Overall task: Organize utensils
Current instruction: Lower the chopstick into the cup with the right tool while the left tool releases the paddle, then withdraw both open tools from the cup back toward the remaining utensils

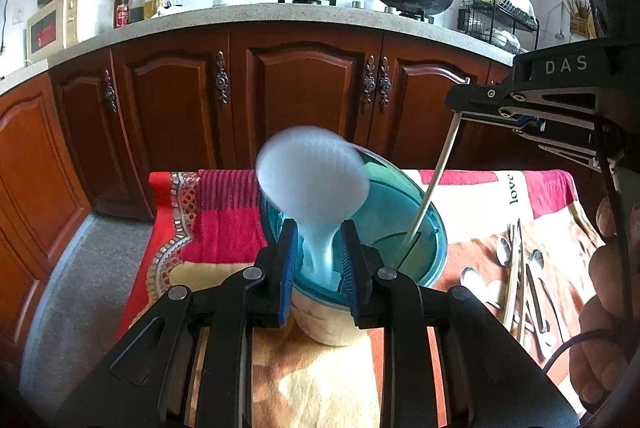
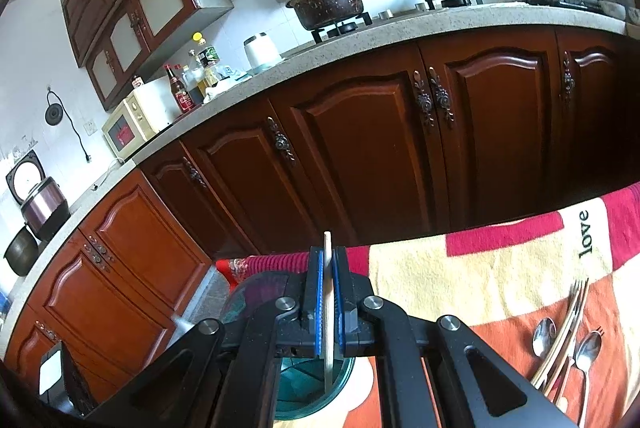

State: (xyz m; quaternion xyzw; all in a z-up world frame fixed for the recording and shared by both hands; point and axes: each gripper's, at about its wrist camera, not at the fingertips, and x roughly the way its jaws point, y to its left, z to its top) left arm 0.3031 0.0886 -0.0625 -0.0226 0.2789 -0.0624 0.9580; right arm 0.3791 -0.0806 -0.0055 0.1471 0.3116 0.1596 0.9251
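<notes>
Left wrist view: your left gripper has a pale blue-white plastic ladle-like spoon standing between its blue pads, handle down inside the teal translucent plastic holder cup. The bowl of the spoon is blurred, so it is in motion. A narrow gap shows either side of the handle; the pads do not look pressed on it, so you appear to have let it go into the cup.

Your right gripper comes in from the right edge of this view, clamped on a pale wooden chopstick whose lower end already dips inside the cup rim. In the right wrist view the same gripper has its jaws together on the stick, with the cup directly below.

Done so far, by my judgement: the spoon is in the cup, and the chopstick is partly in but not released.

Left to do: on the red, cream and orange patterned cloth to the right of the cup lie metal spoons, a metal fork and further pale chopsticks, all loose in one heap. None of these has been sorted. I would put the task at an early stage, with most pieces outstanding.
</notes>
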